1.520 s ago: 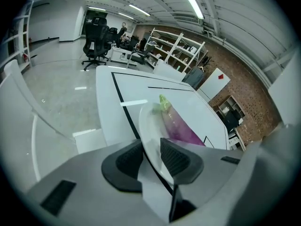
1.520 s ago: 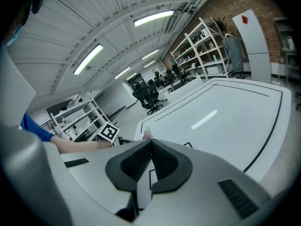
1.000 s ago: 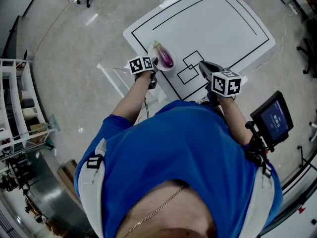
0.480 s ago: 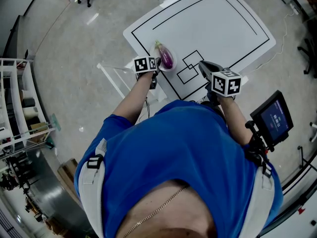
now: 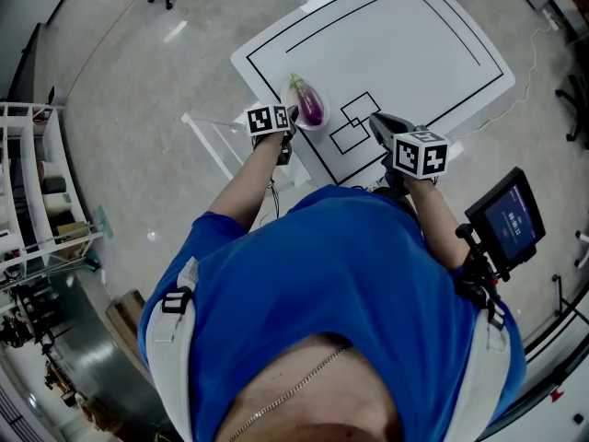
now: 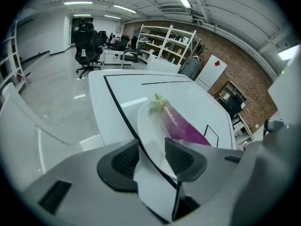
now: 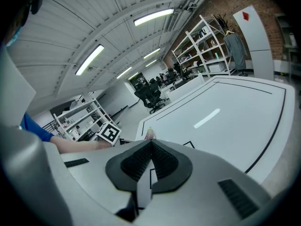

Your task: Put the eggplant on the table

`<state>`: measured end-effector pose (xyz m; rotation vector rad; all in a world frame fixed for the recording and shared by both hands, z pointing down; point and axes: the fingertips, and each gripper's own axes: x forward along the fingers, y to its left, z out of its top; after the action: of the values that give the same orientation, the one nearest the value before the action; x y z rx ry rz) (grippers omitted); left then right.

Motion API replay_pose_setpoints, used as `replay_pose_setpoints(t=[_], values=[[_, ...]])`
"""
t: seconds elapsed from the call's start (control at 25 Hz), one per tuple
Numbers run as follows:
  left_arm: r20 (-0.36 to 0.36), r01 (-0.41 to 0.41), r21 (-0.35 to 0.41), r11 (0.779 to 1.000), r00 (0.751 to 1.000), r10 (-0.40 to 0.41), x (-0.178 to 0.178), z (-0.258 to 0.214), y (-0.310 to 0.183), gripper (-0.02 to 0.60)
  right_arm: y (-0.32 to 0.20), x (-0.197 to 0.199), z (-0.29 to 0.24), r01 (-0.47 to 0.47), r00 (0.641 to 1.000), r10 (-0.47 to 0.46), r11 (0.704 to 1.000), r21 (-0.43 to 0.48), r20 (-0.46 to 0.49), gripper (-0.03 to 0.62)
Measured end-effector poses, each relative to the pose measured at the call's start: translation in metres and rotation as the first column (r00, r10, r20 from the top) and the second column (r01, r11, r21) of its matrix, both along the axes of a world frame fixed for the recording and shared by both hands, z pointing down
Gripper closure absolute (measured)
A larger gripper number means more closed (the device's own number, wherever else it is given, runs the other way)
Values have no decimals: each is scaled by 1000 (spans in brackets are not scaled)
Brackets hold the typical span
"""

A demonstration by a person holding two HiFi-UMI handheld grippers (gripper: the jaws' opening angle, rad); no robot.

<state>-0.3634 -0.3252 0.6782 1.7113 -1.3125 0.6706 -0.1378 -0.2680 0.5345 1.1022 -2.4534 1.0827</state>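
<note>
Eggplant (image 5: 310,107), purple with a green stem, is lying lengthwise on a white plate (image 6: 150,126), and the plate is resting on the white tabletop (image 5: 396,44) near its left corner, just beside the black border line that is drawn there. The jaws of the left gripper (image 6: 151,147) have just been opening and are now being held wide apart. The near rim of the plate is sitting in the gap between them, but it is not being pressed by either pad, so nothing is being gripped. This opening is being read as a release: the plate, with the eggplant on it, is being left to the tabletop. On that reading the placement is being judged as good as done, since the eggplant is being borne by the plate and not by the jaws. What is being called for next is probably a clean backing-away of the left gripper, with care that the rim is not being caught by a pad and dragged toward the edge. The right gripper (image 7: 151,144) is being held apart from all this, above the near edge of the tabletop, with its jaws closed together on nothing.
</note>
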Motion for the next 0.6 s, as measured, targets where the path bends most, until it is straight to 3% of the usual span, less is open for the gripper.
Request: replay_pose_setpoints(t=[0.6], values=[[20, -50, -11, 999, 999, 50, 2, -2, 6, 405, 8, -14, 14, 58, 998, -59, 998, -26, -20, 592]])
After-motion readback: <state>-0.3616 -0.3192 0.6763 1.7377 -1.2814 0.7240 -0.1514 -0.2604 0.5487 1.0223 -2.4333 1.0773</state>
